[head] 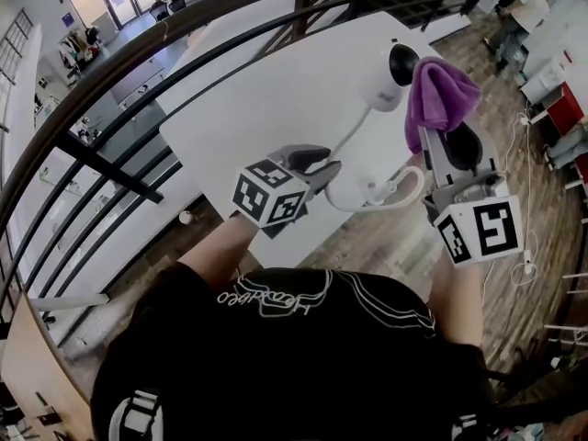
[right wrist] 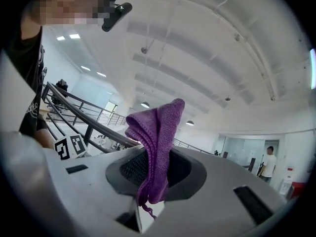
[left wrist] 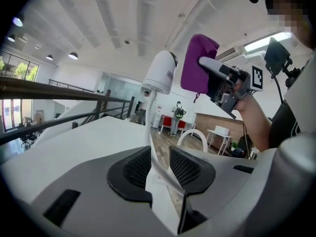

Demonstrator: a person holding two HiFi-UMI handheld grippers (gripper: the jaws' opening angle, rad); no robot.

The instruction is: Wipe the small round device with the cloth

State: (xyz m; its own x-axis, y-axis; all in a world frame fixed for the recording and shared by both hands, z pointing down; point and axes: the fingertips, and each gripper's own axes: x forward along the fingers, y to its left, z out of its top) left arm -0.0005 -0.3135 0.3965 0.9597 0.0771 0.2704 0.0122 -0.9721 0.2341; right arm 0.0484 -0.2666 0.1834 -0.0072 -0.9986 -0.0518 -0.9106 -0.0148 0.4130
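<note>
A white table [head: 276, 99] is standing over a wooden floor [head: 367, 242]. Near its 5 o'clock corner in the head view, the white base [head: 354, 194] of the small round device [head: 384, 81] is sitting directly on the tabletop. A white cable [head: 411, 184] is arching up at the base's 3 o'clock side.

The white table [head: 266, 90] gave open passage at eleven o'clock of my left claw [head: 322, 165]. At one o'clock the small round device [head: 390, 73] blocked me, its stalk [head: 347, 141] running between my parted jaws. A cable loop [head: 397, 194] barred three o'clock, short of my right claw [head: 446, 141], which was clamped on the cloth [head: 441, 95]. The railing [head: 106, 166] fenced nine through twelve beyond the table.
</note>
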